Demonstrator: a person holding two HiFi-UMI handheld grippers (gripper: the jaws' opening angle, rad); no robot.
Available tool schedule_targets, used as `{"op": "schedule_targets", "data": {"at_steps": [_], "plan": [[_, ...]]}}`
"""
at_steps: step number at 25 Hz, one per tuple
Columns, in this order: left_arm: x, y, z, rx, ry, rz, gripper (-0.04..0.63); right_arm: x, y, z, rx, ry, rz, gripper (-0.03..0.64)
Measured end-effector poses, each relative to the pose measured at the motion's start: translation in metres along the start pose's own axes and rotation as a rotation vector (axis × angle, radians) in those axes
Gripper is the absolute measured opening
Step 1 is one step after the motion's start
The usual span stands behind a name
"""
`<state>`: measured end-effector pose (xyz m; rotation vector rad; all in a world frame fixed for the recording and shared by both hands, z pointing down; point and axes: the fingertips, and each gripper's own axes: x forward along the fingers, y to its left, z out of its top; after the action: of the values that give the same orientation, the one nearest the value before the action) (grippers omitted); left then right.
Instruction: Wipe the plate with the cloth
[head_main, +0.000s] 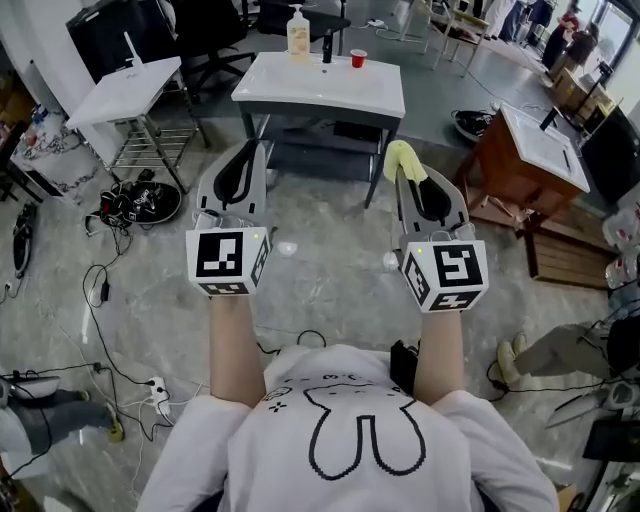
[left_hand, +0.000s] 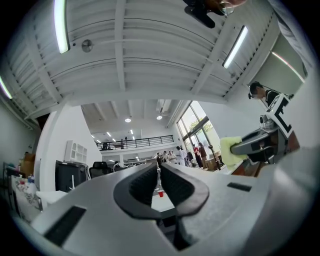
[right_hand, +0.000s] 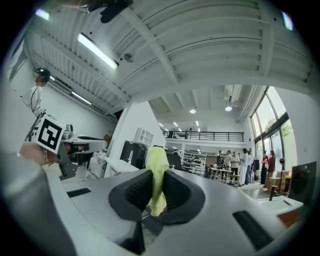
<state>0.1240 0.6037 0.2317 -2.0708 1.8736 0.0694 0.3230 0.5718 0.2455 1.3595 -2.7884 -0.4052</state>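
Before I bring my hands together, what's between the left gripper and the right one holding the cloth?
Nothing: the head view shows only bare grey floor between the left gripper and the right gripper, which pinches the yellow cloth.

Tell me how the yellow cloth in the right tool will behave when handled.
Probably floppy: the cloth bunches and folds where the right tool pinches it. Likely light: a small pinch holds the whole wad up. Unlikely to slip while squeezed between the ribbed jaws.

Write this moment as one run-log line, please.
left gripper: shut, empty | right gripper: shut on yellow cloth | both: raised, facing white sink | plate: not in view | wiping: not under way
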Motion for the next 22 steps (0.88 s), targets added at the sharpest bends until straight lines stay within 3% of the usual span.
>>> {"op": "schedule_targets", "data": {"at_steps": [1,3,4,7,13,22], "plan": [[0.004,-0.002,-0.002,-0.004,0.008,-0.006,0.042,0.004,-0.003,-0.002,0.005,0.001,0.006,0.051],[0.01,-0.005,-0.006,-0.013,0.023,-0.021,0.226,0.01,-0.007,-0.005,0.013,0.003,0.014,0.051],[0.012,-0.004,-0.008,-0.017,0.028,-0.02,0.283,0.013,-0.008,-0.007,0.015,0.004,0.017,0.051],[0.018,0.005,-0.019,-0.032,0.047,0.002,0.376,0.023,-0.008,-0.014,0.014,0.014,0.02,0.051],[0.045,0.033,-0.048,-0.025,0.086,-0.015,0.38,0.062,-0.017,-0.022,0.07,-0.002,-0.053,0.051],[0.134,0.12,-0.108,-0.056,0.102,-0.054,0.38,0.19,0.004,-0.047,0.016,0.08,-0.058,0.051]]}}
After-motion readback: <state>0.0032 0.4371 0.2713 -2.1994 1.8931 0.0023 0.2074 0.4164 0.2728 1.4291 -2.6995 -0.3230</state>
